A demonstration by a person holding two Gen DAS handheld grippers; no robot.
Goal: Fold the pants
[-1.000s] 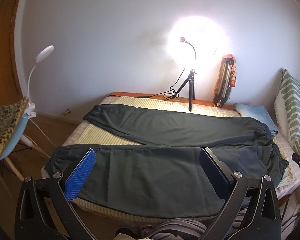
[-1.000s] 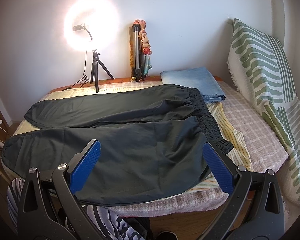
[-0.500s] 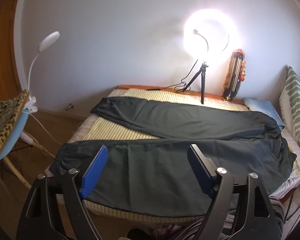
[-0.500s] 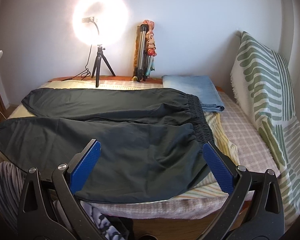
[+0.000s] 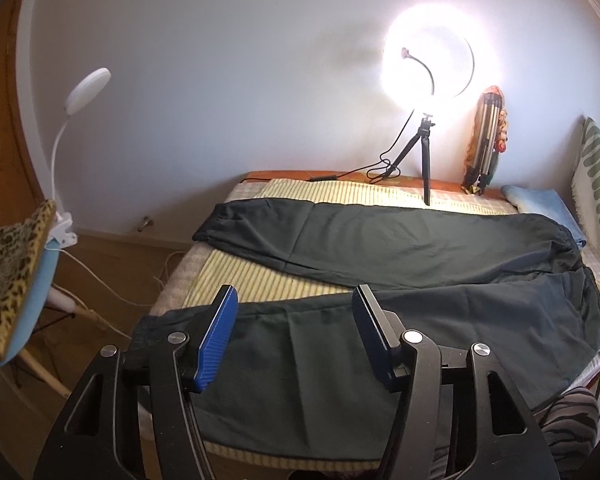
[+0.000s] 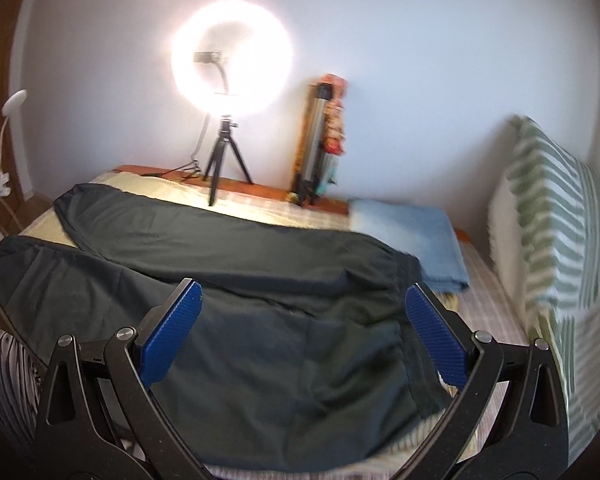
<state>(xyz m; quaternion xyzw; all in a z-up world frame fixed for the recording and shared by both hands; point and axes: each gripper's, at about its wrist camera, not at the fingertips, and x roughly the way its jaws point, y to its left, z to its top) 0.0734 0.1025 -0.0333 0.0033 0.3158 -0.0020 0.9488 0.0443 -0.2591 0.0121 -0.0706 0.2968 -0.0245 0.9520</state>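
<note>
Left wrist view: a pair of dark pants [image 5: 400, 280] lies spread flat across a bed [image 5: 260, 276], the two legs parted in a narrow V with the cuffs to the left and the waistband to the right. The left claw [image 5: 294, 308] hovers above the near leg close to its cuff; its blue pads stand apart with nothing pinched between them, and they have just been closing. A lit ring light [image 5: 428, 56] on a small tripod stands at the far edge of the bed against the wall.

Right wrist view: the right claw [image 6: 302, 300] hangs over the waistband end of the same pants [image 6: 260, 280], its pads spread wide and gripping nothing. The picture is slightly blurred. A folded blue cloth [image 6: 412, 224] lies just beyond the waistband, and a green-striped pillow [image 6: 552, 220] leans at the right.

The step in hand appears to be reaching for the near leg, likely to fold it over the far one. To do it well, each claw should come down onto the near edge of the fabric, left by the cuff and right by the waistband, and pinch the full thickness of the leg. Lifting both ends together and level should keep the leg straight as it carries across. Grabbing only the top layer may leave the leg bunched.
</note>
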